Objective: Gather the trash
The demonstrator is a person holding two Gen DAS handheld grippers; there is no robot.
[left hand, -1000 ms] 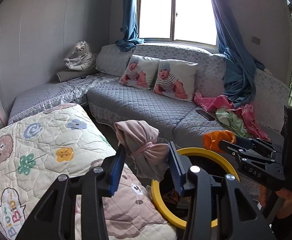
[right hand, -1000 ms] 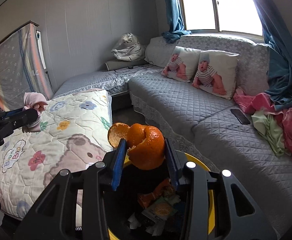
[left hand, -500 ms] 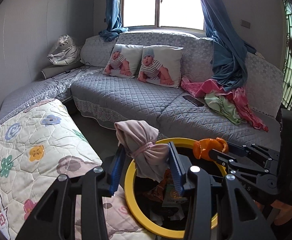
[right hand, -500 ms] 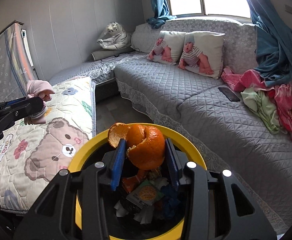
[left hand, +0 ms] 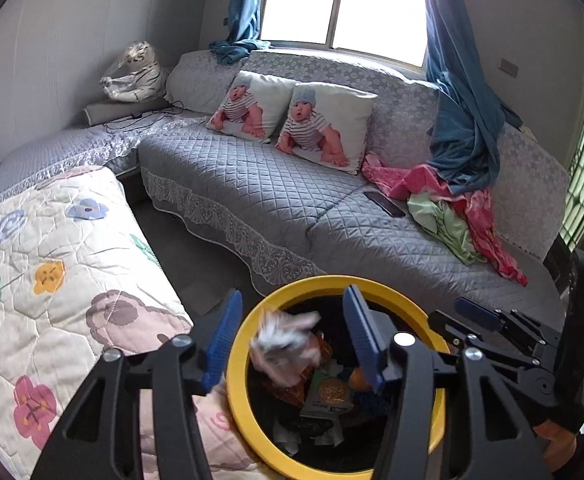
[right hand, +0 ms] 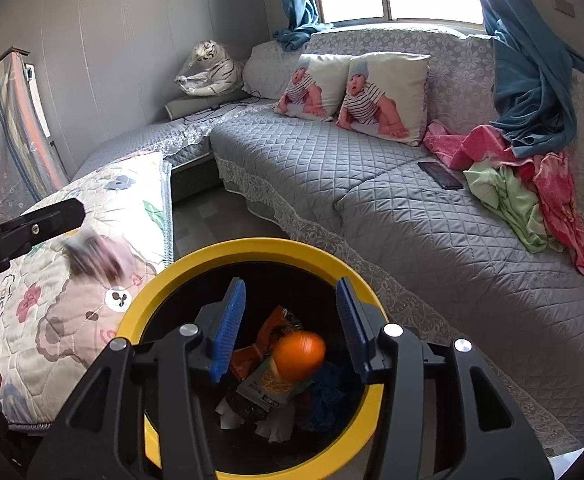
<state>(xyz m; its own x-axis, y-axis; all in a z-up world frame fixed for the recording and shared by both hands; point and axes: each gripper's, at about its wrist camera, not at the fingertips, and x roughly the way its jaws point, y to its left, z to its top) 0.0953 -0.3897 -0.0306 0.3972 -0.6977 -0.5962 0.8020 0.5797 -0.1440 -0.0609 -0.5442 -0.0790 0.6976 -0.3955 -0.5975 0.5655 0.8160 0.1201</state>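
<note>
- The left gripper [left hand: 292, 340] is seen with its ribbed blue pads [left hand: 223, 344] parted; its jaws have just been opening, and nothing is pressed by them.
- A crumpled pinkish cloth wad [left hand: 287, 348] (blurred by motion) is seen loose between those pads, above the bin's mouth and clear of both.
- The right gripper [right hand: 289, 330] is likewise found spread, its jaws having just been opening, with nothing clamped.
- A piece of orange peel [right hand: 299, 354], rounded and glossy, is seen below and between the right pads, free of them, over the heap inside the bin.
- The bin [right hand: 163, 280] is round, with a smooth yellow plastic rim and a black inside; flattened wrappers, white paper scraps and something blue and crumpled are held in it.
- To the left of the bin, a quilted cover [left hand: 51, 260] printed with flowers and bears is spread over a low bed.
- Farther off, a grey sofa [left hand: 259, 192] with diamond stitching and a lace hem is placed under the window; two cushions [left hand: 292, 120] printed with babies are propped against its back.
- At the far right of the seat, pink and green clothes [left hand: 452, 208] lie rumpled, with a flat dark phone [left hand: 384, 204] beside them.
</note>
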